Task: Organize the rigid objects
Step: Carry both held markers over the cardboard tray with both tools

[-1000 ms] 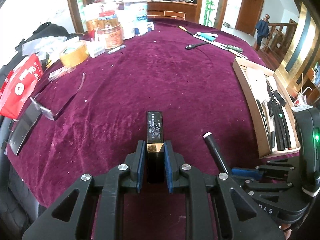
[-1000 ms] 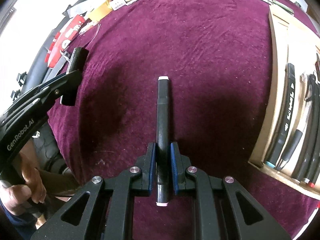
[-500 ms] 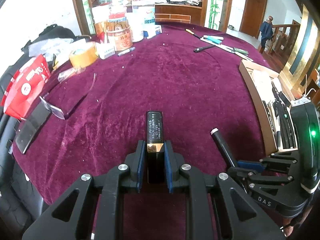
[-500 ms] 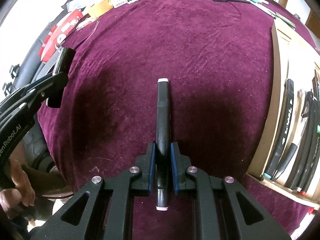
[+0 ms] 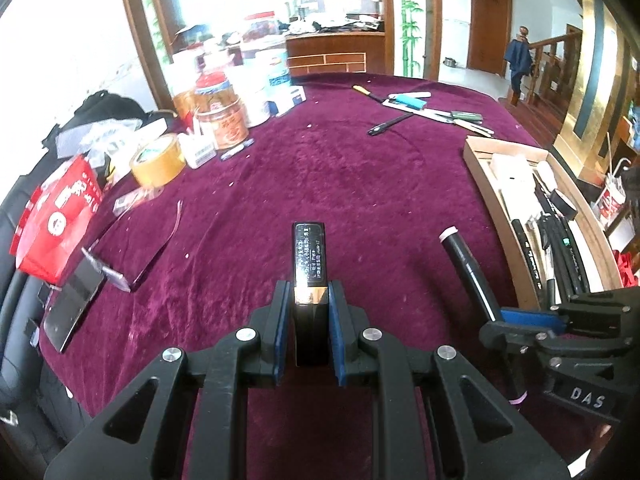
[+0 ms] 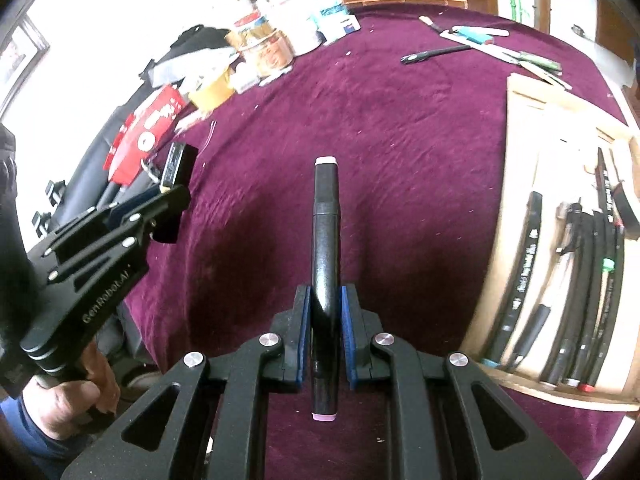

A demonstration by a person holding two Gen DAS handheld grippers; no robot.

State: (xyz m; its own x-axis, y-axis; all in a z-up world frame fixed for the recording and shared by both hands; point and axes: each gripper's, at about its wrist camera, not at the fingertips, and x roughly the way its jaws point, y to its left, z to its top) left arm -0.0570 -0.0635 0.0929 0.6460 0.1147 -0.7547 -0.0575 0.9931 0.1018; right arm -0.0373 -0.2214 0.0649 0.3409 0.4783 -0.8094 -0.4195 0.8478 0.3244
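Observation:
My left gripper (image 5: 308,300) is shut on a black rectangular block with white print and a gold band (image 5: 308,256), held above the purple cloth. It also shows in the right wrist view (image 6: 176,166). My right gripper (image 6: 325,304) is shut on a black marker with pale pink end caps (image 6: 326,216), which also shows in the left wrist view (image 5: 466,264). A wooden tray (image 6: 516,184) at the right holds several black markers (image 6: 520,280).
The table has a purple velvet cloth (image 5: 320,168). At the back left stand jars (image 5: 220,116), a tape roll (image 5: 158,160) and a red packet (image 5: 56,220). Pens and tools (image 5: 424,108) lie at the far side. A dark flat piece (image 5: 74,304) lies at the left edge.
Both grippers have tilted up and lifted a little, so more of the room and far table shows. Both keep their hold on the block and the marker.

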